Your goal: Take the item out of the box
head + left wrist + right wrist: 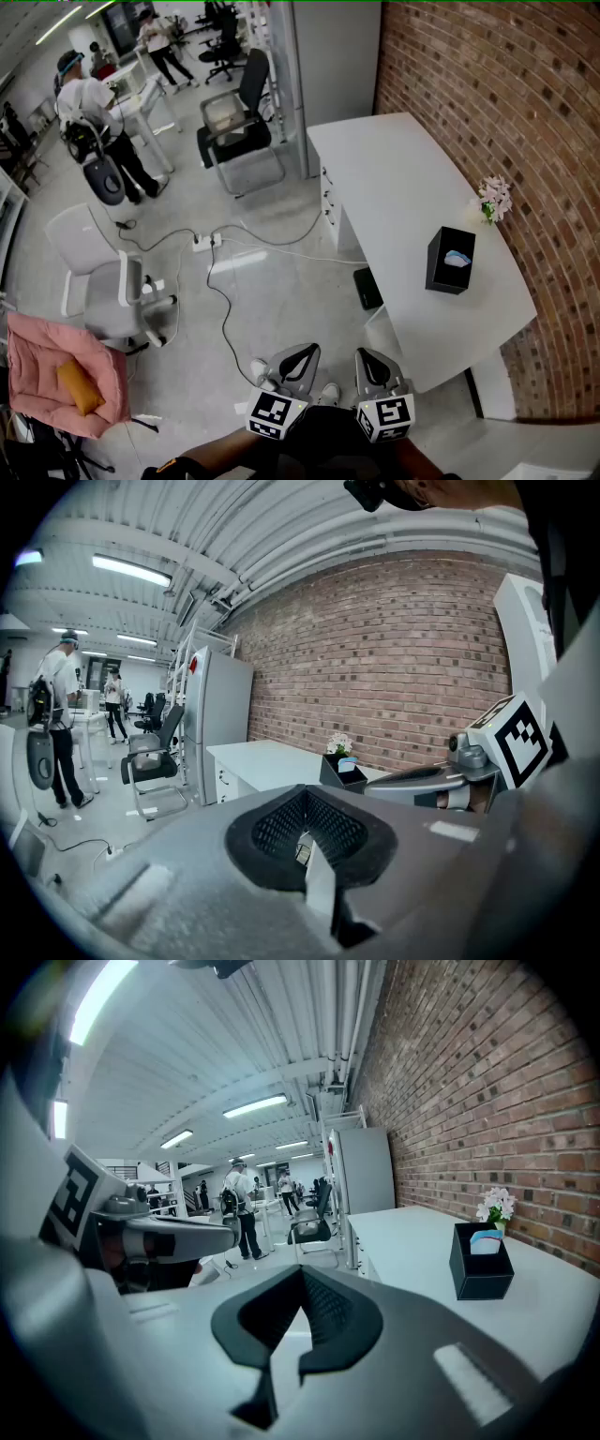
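Observation:
A black open-topped box (pixel 450 261) stands on the white table (pixel 394 187) near the brick wall, with a light blue item (pixel 458 259) sticking up inside it. Both gripper views show the box (pixel 341 773) (pixel 480 1269) far ahead, with the blue item (pixel 485 1239) at its top. My left gripper (pixel 296 361) and right gripper (pixel 373 367) hang side by side close to my body, short of the table's near end. Each is shut with nothing between its jaws, as seen along the left gripper (pixel 305 846) and the right gripper (pixel 291 1330).
A small pot of pale flowers (pixel 494 198) stands by the box at the wall. Cables and a power strip (pixel 204 241) lie on the floor left of the table. A white chair (pixel 103 281), a black chair (pixel 234 131) and a pink cushion (pixel 66 375) stand further left. People (pixel 89 122) are at the back.

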The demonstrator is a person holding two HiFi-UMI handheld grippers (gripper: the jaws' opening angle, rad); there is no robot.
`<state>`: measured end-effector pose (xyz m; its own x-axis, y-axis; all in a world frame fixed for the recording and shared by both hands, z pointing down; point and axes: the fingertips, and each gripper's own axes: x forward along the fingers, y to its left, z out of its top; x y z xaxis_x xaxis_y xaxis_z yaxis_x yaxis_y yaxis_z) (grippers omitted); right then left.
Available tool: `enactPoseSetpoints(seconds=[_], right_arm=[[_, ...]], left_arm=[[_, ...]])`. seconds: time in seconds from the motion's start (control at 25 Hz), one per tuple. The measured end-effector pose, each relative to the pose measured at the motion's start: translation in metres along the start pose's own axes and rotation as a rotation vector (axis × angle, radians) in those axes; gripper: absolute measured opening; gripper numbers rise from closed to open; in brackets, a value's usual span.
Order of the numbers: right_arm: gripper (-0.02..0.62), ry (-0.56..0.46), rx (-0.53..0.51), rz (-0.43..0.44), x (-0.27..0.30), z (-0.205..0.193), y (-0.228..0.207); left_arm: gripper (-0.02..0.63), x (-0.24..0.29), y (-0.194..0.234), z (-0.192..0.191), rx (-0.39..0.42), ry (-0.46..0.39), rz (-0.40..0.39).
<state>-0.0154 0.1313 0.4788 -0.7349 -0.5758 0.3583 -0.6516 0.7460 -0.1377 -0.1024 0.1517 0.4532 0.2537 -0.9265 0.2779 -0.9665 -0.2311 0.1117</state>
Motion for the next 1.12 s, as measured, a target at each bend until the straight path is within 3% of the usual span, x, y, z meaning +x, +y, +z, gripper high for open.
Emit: enactPoseSetpoints(seconds=[0.64, 1.12], right_arm=[[0.000, -0.031, 0.021, 0.020, -0.003, 0.003, 0.001], [0.002, -0.056, 0.072, -0.068, -0.015, 0.008, -0.015]], left_arm=[[0.004, -0.001, -0.005, 0.002, 0.009, 0.010, 0.003], [0.005, 0.011, -0.014, 0.009, 0.049, -0.001, -0.068]])
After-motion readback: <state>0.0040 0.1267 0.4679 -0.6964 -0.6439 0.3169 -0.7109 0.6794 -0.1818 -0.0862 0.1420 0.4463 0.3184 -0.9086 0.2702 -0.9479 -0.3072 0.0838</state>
